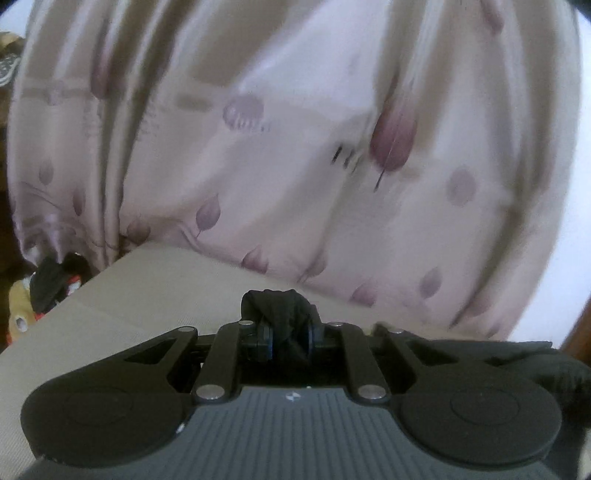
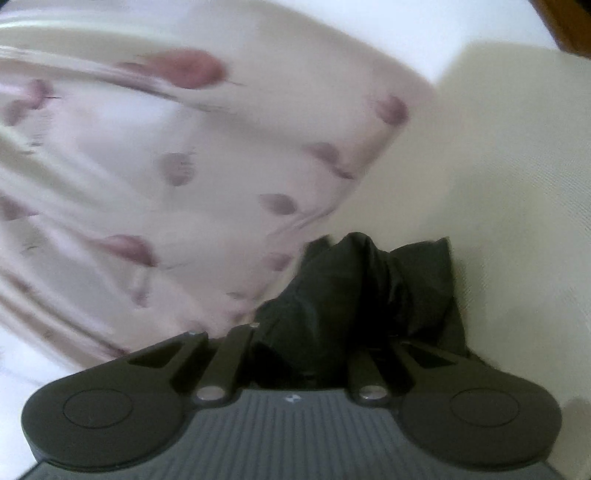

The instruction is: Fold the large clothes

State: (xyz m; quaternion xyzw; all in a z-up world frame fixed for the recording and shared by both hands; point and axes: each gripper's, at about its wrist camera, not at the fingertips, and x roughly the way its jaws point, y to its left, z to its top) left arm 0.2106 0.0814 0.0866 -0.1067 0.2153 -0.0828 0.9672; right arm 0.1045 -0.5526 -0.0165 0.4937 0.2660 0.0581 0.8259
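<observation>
A black garment is held by both grippers. In the left wrist view my left gripper (image 1: 289,338) is shut on a bunched fold of the black garment (image 1: 280,306), which sticks up between the blue-edged pads; more of it trails off at the right edge (image 1: 546,354). In the right wrist view my right gripper (image 2: 306,354) is shut on a larger bunch of the same black garment (image 2: 365,291), which covers the fingertips. Both grippers are above a beige surface (image 1: 110,317).
A pale curtain with purple leaf prints (image 1: 295,147) hangs close ahead and also shows in the right wrist view (image 2: 166,166). The beige surface (image 2: 498,184) spreads right. Dark clutter and toys (image 1: 40,284) lie beyond its left edge. A brown wooden edge (image 2: 569,22) shows top right.
</observation>
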